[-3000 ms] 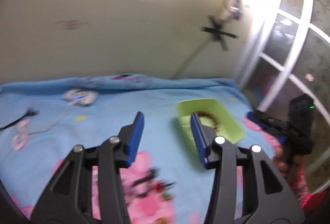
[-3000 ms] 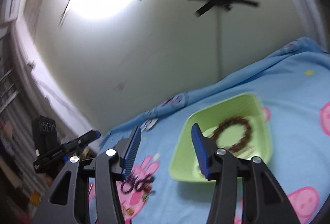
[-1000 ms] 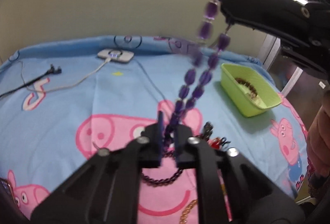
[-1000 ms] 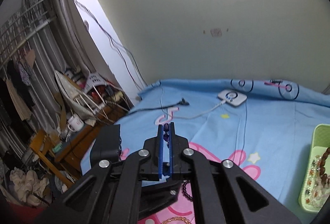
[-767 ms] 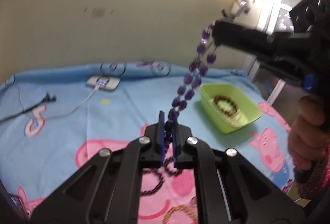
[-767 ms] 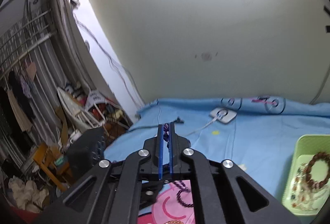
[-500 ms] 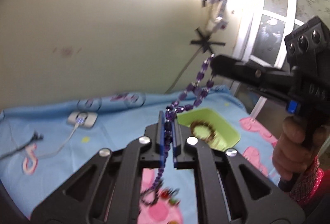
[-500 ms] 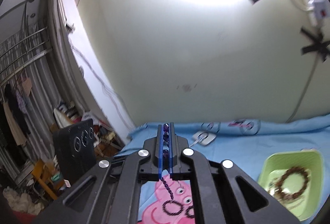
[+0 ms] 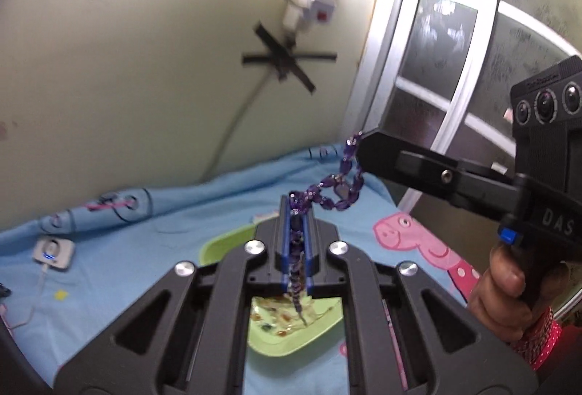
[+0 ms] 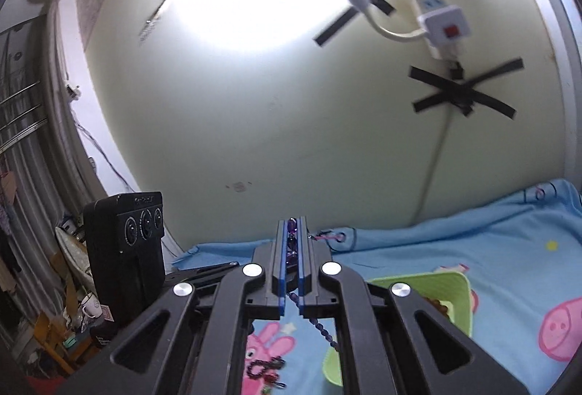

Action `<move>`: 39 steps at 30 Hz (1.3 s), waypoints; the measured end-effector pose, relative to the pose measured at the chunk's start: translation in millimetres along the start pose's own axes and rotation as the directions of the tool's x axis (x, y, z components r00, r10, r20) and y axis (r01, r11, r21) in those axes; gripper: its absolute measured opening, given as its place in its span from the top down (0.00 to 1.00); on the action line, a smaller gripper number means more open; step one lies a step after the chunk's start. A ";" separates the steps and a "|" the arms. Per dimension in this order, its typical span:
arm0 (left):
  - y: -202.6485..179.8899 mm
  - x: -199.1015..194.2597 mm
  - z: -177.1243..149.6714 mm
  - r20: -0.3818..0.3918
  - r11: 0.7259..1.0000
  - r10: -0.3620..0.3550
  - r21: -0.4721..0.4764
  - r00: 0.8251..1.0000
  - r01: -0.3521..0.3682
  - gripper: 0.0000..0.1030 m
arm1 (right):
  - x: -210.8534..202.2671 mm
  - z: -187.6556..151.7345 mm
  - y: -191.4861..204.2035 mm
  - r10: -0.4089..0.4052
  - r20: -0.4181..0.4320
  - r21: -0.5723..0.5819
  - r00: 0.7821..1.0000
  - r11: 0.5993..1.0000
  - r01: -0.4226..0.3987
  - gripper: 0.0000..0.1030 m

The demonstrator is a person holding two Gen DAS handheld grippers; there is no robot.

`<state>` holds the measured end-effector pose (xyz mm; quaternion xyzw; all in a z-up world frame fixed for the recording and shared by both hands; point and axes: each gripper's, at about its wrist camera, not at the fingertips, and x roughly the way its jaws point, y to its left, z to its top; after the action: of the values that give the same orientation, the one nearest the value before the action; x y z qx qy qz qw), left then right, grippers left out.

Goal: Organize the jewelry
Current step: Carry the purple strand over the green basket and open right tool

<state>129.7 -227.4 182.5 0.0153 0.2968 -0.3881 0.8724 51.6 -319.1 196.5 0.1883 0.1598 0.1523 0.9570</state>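
A purple bead necklace (image 9: pixel 338 182) hangs in the air between my two grippers. My left gripper (image 9: pixel 296 209) is shut on one part of it, and a loose end dangles down between the arms over the green tray (image 9: pixel 218 242). My right gripper (image 9: pixel 358 147) reaches in from the right, held by a hand (image 9: pixel 505 289), and pinches the strand's upper end. In the right wrist view my right gripper (image 10: pixel 291 225) is shut on purple beads, with the necklace (image 10: pixel 322 324) trailing below it. The green tray (image 10: pixel 454 289) holds brown beads.
A blue cartoon-print sheet (image 9: pixel 152 249) covers the surface. A white charger (image 9: pixel 54 249) with its cable lies at the far left. Dark bracelets (image 10: pixel 265 367) rest on a pink print. A window frame (image 9: pixel 393 74) rises on the right; a cluttered shelf (image 10: pixel 72 304) stands left.
Both grippers have carried the necklace up and to the right, off the sheet. The green tray now lies under my left gripper, and the strand between the grippers hangs shorter and slacker.
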 end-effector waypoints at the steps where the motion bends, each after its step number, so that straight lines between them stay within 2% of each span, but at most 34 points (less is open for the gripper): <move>1: -1.5 10.1 -3.3 -0.020 1.000 -0.002 -0.001 1.000 0.002 0.95 | 1.4 -4.6 -7.5 -0.012 -0.007 0.007 1.000 1.000 0.012 1.00; 8: -4.8 67.1 -23.9 -0.139 1.000 0.018 0.005 0.990 -0.018 0.95 | 18.9 -35.6 -53.6 -0.075 -0.061 0.083 0.995 0.993 0.080 1.00; 11: -2.9 86.6 -31.3 -0.198 0.999 0.041 -0.001 0.979 -0.042 0.93 | 27.6 -48.3 -71.6 -0.100 -0.074 0.112 0.992 0.988 0.108 1.00; 13: 1.5 92.6 -36.4 -0.227 0.998 0.054 -0.010 0.972 -0.058 0.76 | 38.4 -57.9 -83.1 -0.107 -0.099 0.133 0.989 0.984 0.120 1.00; 16: 10.4 92.3 -42.3 -0.240 0.996 0.077 -0.030 0.968 -0.086 0.71 | 51.0 -68.7 -102.1 -0.083 -0.147 0.210 0.986 0.971 0.113 0.98; 17: 12.8 89.2 -42.9 -0.237 0.996 0.073 -0.038 0.969 -0.085 0.71 | 50.8 -70.2 -105.3 -0.079 -0.145 0.227 0.986 0.968 0.111 0.87; 19: 17.2 78.5 -42.5 -0.220 0.995 0.076 -0.052 0.973 -0.089 0.71 | 45.1 -70.7 -105.5 -0.092 -0.115 0.231 0.989 0.966 0.116 0.80; 23: 27.1 45.9 -40.9 -0.166 0.993 0.082 -0.075 0.983 -0.095 0.71 | 31.1 -66.8 -92.0 -0.074 -0.075 0.217 0.994 0.972 0.089 0.80; 25: 36.0 15.6 -45.6 -0.121 0.991 0.086 -0.090 0.989 -0.097 0.71 | 21.0 -64.3 -80.4 -0.060 -0.047 0.199 0.997 0.978 0.068 0.80; 27: 46.3 -10.1 -53.6 -0.089 0.989 0.106 -0.098 0.990 -0.114 0.71 | 10.1 -65.7 -63.5 -0.028 -0.013 0.163 1.000 0.986 0.030 0.74; 28: 53.8 -25.6 -61.2 -0.076 0.986 0.126 -0.103 0.989 -0.134 0.67 | 9.2 -62.7 -56.9 -0.010 -0.001 0.154 1.000 0.988 0.010 0.62; 29: 59.2 -34.7 -66.0 -0.069 0.983 0.144 -0.109 0.987 -0.151 0.64 | 5.3 -65.0 -49.4 0.015 0.013 0.144 1.000 0.989 -0.017 0.46; 31: 79.0 -67.2 -85.4 -0.052 0.965 0.218 -0.140 0.975 -0.223 0.59 | 0.6 -72.7 -31.8 0.068 0.027 0.124 0.997 0.990 -0.071 0.31; 33: 97.5 -88.4 -102.7 -0.062 0.944 0.271 -0.179 0.961 -0.278 0.59 | 5.4 -82.6 -15.3 0.129 -0.010 0.098 0.992 0.987 -0.127 0.31; 35: 115.4 -106.3 -121.4 -0.081 0.916 0.321 -0.226 0.944 -0.331 0.59 | 17.7 -97.0 -0.3 0.170 -0.089 0.083 0.981 0.983 -0.163 0.31; 36: 125.9 -116.9 -135.8 -0.097 0.897 0.346 -0.256 0.933 -0.360 0.59 | 23.5 -103.1 4.6 0.183 -0.120 0.079 0.976 0.982 -0.174 0.31; 39: 142.1 -132.8 -164.1 -0.133 0.867 0.374 -0.302 0.918 -0.397 0.59 | 46.9 -132.7 23.2 0.185 -0.237 0.041 0.954 0.983 -0.180 0.31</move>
<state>74.7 2.7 88.8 -0.0553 0.3775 -0.1513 0.9119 40.4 -240.8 77.9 0.1917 0.2575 0.2601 0.9107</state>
